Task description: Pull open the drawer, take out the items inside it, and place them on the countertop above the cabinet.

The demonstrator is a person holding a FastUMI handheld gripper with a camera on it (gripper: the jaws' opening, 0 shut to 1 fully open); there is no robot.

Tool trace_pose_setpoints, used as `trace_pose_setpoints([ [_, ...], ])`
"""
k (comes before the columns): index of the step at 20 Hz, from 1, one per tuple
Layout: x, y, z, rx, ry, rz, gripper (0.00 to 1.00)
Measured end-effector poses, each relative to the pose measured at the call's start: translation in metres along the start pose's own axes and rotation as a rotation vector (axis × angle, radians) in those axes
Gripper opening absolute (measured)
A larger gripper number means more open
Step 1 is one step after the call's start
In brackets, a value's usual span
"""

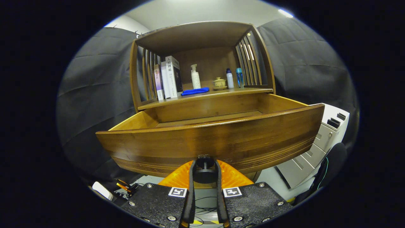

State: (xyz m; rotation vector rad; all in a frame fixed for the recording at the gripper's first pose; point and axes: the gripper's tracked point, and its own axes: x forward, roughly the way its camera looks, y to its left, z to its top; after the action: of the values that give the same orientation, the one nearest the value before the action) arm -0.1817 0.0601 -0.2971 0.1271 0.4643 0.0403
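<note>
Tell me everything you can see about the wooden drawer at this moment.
The drawer is brown wood with a visible grain and grooved lines along the lower edge of its front panel. It stands pulled open from the cabinet, under the countertop. From this low angle its floor is hidden, so its contents cannot be told. A dark round knob sits at the front's lower middle, and the tool has its fingers closed on that knob.

A white book point(173, 76) stands upright on the cabinet's countertop point(221, 92), its spine printed with dark Chinese characters reading 入格理论 (second character uncertain). Neighbouring book spines are too small to read.
</note>
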Motion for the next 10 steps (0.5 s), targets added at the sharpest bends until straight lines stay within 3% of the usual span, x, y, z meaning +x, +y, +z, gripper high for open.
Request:
trace_pose_setpoints([
  [6, -0.0017, 0.0008, -0.0013, -0.005, -0.007, 0.007, 0.29],
  [8, -0.0012, 0.0015, -0.0015, 0.006, -0.001, 0.001, 0.36],
  [10, -0.0063, 0.0044, 0.0015, -0.01, -0.005, 0.023, 0.49],
])
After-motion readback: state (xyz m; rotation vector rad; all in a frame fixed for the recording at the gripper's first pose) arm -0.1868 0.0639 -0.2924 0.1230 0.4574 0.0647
